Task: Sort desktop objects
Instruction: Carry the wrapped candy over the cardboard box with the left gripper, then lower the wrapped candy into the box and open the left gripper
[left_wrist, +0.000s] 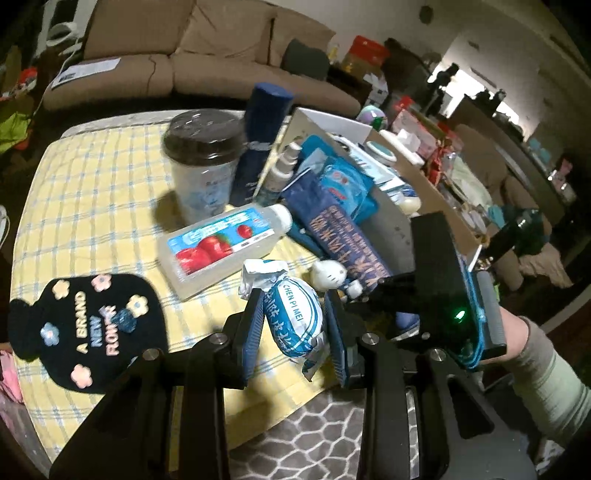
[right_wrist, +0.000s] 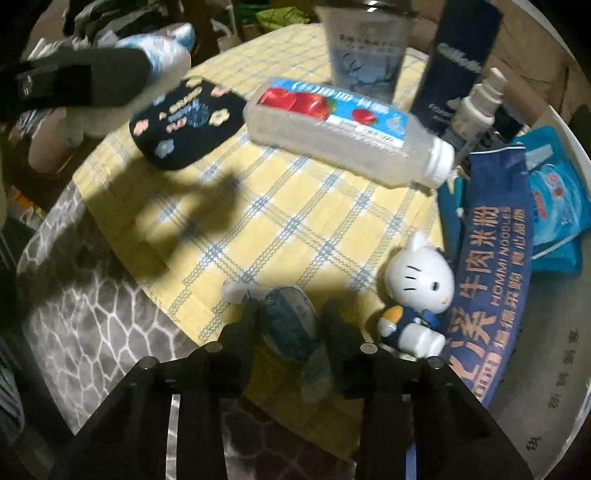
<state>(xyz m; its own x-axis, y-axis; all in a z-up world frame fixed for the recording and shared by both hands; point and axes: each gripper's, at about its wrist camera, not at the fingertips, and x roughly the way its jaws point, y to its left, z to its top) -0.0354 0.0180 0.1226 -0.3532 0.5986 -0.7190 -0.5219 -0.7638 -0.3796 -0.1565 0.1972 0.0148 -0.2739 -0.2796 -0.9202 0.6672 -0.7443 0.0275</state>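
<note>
My left gripper is shut on a white and blue "CHEN PI MEI" snack packet, held above the table's near edge. My right gripper straddles a small blue and white packet lying on the yellow checked cloth; its jaws stand a little apart around it. A white cat figurine lies just right of it, and shows in the left wrist view. A lying clear bottle with a red fruit label is behind.
A black "A BRAND NEW" pouch lies at the left. A dark-lidded cup, a dark blue can, a spray bottle, a blue noodle bag and blue packets crowd the far right beside a cardboard box.
</note>
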